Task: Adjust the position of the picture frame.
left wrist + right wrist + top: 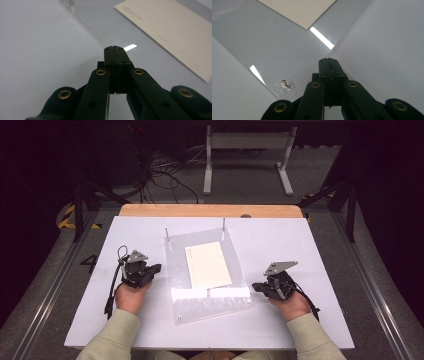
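1. A white bench top [280, 240] stands in a dark room, with cables on the floor beyond its far edge.
2. At its middle lies a clear acrylic plate [210, 295] (two pins stand at its far corners) with a cream sheet [207, 265] on it.
3. The left gripper [115, 47] sits at the plate's left edge and the right gripper [328, 59] at its right edge; both have jaws pressed together, pinching nothing.
4. This looks like the approach. Next, probably, the closed tips must catch the plate's edges to shift or lift it.
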